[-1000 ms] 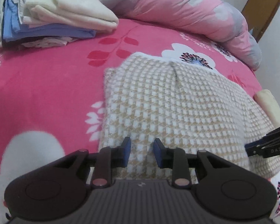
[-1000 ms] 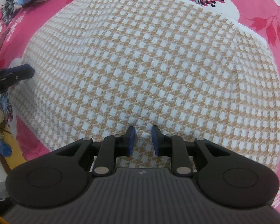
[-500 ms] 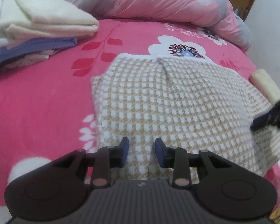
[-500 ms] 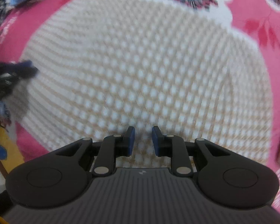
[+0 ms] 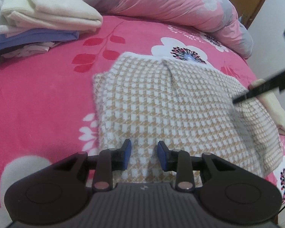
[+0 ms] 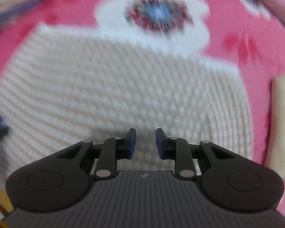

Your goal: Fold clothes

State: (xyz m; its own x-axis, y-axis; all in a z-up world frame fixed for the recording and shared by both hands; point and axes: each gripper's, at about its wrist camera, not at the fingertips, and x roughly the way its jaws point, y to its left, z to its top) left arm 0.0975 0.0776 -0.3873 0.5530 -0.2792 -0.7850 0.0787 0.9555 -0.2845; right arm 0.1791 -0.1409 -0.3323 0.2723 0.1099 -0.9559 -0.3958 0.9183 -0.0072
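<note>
A folded beige-and-white houndstooth garment (image 5: 161,104) lies on the pink floral bedspread (image 5: 38,98). My left gripper (image 5: 144,156) is open over its near edge, with cloth between the blue pads; the pads do not press it. My right gripper (image 6: 146,142) is open over the same garment (image 6: 114,87), which is blurred by motion. The right gripper's dark fingers (image 5: 264,86) also show at the garment's right edge in the left wrist view, where the cloth is lifted and rumpled.
A stack of folded clothes (image 5: 38,19), cream on top and blue below, lies at the back left. A rolled pink quilt (image 5: 171,1) runs along the back. A cream folded item (image 5: 273,108) lies at the bed's right edge, also in the right wrist view (image 6: 281,125).
The right gripper has swung fast toward the garment's far right side, blurring its view. The garment's right edge is now rumpled. The left gripper has stayed at the near edge.
</note>
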